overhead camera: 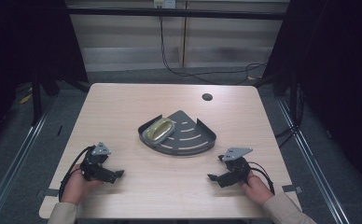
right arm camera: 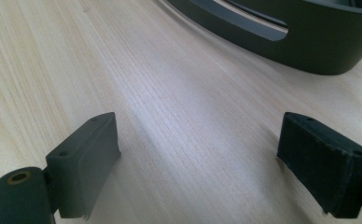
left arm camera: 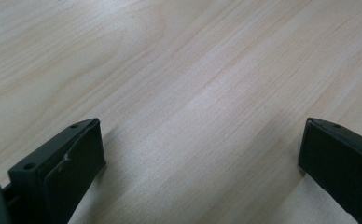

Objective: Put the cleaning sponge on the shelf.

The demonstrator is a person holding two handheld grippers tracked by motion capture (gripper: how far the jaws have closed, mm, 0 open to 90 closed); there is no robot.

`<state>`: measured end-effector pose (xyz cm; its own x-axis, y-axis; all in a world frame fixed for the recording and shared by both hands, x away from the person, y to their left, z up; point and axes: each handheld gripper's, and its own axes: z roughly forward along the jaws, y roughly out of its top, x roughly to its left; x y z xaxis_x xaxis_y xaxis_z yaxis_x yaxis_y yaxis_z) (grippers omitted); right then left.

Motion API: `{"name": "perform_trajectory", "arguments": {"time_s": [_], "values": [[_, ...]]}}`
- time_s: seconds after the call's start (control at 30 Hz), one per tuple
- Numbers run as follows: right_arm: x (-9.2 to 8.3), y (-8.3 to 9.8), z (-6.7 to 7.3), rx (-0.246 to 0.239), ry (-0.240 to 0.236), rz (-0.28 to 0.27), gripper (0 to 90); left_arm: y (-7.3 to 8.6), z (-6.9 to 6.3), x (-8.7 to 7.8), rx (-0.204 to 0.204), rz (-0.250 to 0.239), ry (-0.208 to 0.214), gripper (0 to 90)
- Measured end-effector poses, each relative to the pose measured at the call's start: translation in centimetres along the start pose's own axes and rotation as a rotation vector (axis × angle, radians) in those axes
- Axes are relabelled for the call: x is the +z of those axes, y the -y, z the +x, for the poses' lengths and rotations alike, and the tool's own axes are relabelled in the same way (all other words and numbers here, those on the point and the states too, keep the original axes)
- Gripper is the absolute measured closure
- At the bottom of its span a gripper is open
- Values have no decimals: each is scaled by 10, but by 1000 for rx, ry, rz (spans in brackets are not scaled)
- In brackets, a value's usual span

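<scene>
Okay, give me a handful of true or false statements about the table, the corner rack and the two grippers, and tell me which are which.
1. The dark quarter-round corner rack sits near the middle of the wooden table. True.
2. The left gripper is clamped on the rack. False: its jaws stand wide open over bare wood, well apart from the rack.
3. An oval yellowish dish lies on the left part of the rack. True.
4. The right gripper holds the dish. False: its jaws are open and empty, with the rack's curved wall ahead of them.
5. A round hole shows near the table's far edge. True.
</scene>
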<state>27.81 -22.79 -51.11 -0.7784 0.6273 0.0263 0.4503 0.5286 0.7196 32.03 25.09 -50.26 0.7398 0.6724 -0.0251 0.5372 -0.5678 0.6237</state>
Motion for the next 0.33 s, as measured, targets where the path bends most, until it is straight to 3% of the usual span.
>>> {"name": "perform_trajectory", "arguments": {"time_s": [0.23, 0.33], "values": [[0, 0, 0, 2, 0, 0, 121, 7, 1, 0, 7, -65, 4, 0], [0, 0, 0, 1, 1, -2, 121, 8, 2, 0, 12, -71, 7, 0]]}}
